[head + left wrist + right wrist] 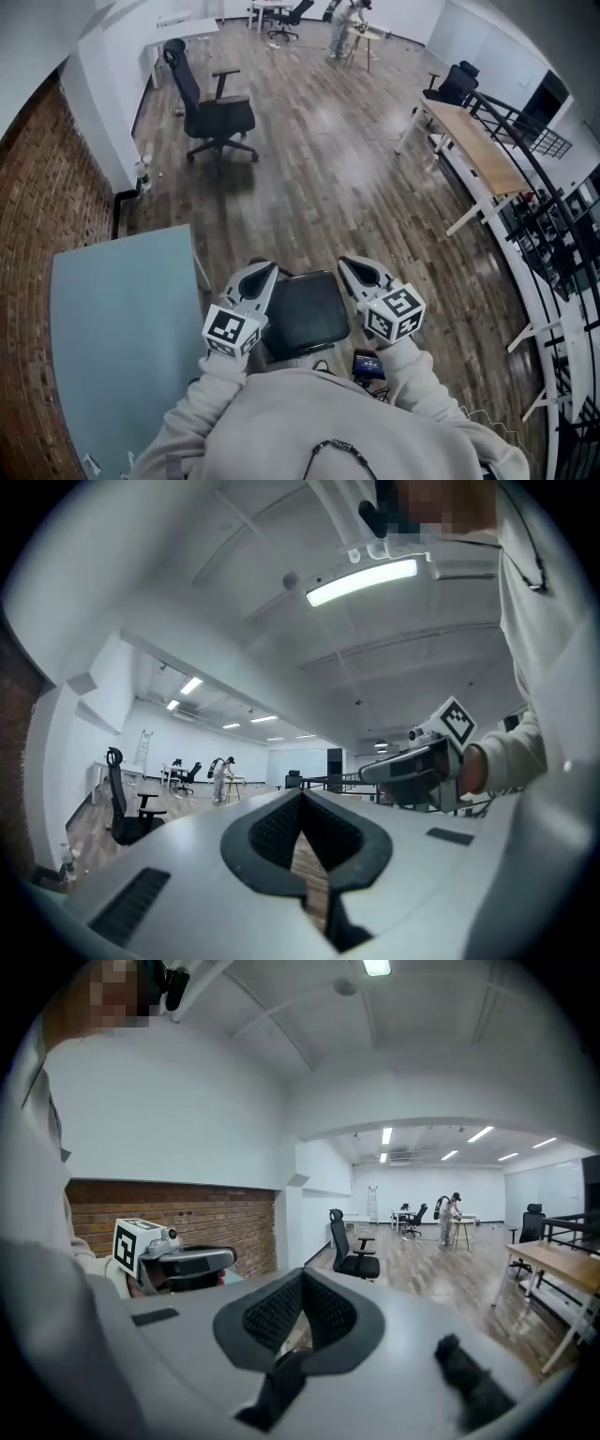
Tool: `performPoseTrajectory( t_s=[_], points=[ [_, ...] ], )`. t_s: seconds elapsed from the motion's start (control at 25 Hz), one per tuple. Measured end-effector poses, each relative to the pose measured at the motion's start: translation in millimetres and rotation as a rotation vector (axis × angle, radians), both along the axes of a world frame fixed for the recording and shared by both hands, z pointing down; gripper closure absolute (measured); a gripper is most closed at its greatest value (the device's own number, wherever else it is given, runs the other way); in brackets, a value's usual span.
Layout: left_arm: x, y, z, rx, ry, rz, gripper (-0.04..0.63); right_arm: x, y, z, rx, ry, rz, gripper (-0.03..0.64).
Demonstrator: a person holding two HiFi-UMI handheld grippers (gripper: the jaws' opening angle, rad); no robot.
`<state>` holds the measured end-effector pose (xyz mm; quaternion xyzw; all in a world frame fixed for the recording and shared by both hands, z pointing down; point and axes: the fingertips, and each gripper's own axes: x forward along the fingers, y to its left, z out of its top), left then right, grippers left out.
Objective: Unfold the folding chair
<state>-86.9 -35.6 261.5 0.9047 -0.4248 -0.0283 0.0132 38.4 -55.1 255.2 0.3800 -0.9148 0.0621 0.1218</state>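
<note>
Wood floor (356, 187) spread wide by the blue table (122, 319), and the black folding chair (302, 314) sat between the left gripper (262, 272) and right gripper (352, 268), both squeezed shut, holding nothing

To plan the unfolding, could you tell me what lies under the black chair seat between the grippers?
Wooden floor shows around the black seat and a small dark device at its near corner; anything directly beneath is covered by the seat.

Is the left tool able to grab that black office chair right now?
Probably not. The left tool is close by the person's chest, and the office chair stands far off across the wooden floor.
</note>
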Motion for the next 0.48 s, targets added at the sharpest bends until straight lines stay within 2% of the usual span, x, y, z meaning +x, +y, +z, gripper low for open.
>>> performPoseTrajectory(
  t_s=[0.12, 0.32, 0.48],
  points=[
    [-0.9, 14.4, -2.9, 0.02, -0.037, 0.021, 0.591, -8.5, 10.8, -0.3, 0.001, -0.018, -0.002, 0.609],
    [-11.9, 27.0, -2.7, -0.011, -0.014, -0.009, 0.591, -21.4, 27.3, -5.9, 0.014, -0.019, -0.02, 0.609],
    [-15.6, 29.4, -11.0, 0.004, -0.022, -0.009, 0.591, -27.4, 33.2, -2.0, 0.011, -0.005, -0.023, 0.609]
  ],
)
